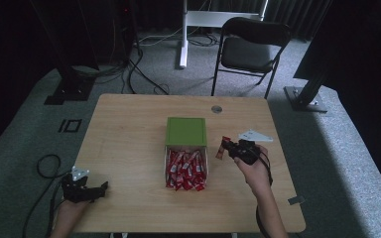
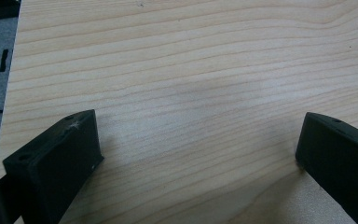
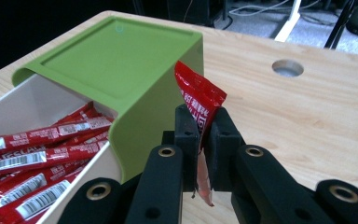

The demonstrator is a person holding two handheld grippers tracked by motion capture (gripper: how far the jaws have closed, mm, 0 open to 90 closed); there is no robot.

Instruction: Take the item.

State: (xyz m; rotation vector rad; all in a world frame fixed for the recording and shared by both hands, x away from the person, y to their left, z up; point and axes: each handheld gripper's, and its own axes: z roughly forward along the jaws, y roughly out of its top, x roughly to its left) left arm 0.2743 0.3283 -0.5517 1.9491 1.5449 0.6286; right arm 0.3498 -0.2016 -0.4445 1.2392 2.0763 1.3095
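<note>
- The right gripper (image 3: 204, 140) has its fingers (image 3: 187, 135) pressed shut on one red foil sachet with white print (image 3: 199, 95), gripped partway along so that its upper end stands up above them and its lower end hangs out below.
- In the high view that red foil sachet (image 1: 222, 147) is held in the air just to the right of the white open-topped box (image 1: 167, 157), over bare light wooden worktop (image 1: 129, 139).
- The box's sliding green plastic lid (image 1: 186, 131) covers only the far part; the near part lies open and is packed with many more red sachets (image 1: 185, 171).
- My judgement: one sachet is out of the box and in hand, not yet put down anywhere; the heap in the box looks barely reduced, so most of the work remains.
- No loose sachets lie on the worktop, as far as the pictures show.
- The left gripper (image 1: 90, 190) rests near the front left corner of the worktop, well apart from the box; in the left gripper view its fingers (image 2: 56, 161) stand wide apart with nothing between them.
- Hard to make out: the space under the green lid is hidden, so how many sachets sit there is unknown.
- The print on the held sachet is too creased to read.
- The near end of the box is cut off in the right gripper view.
</note>
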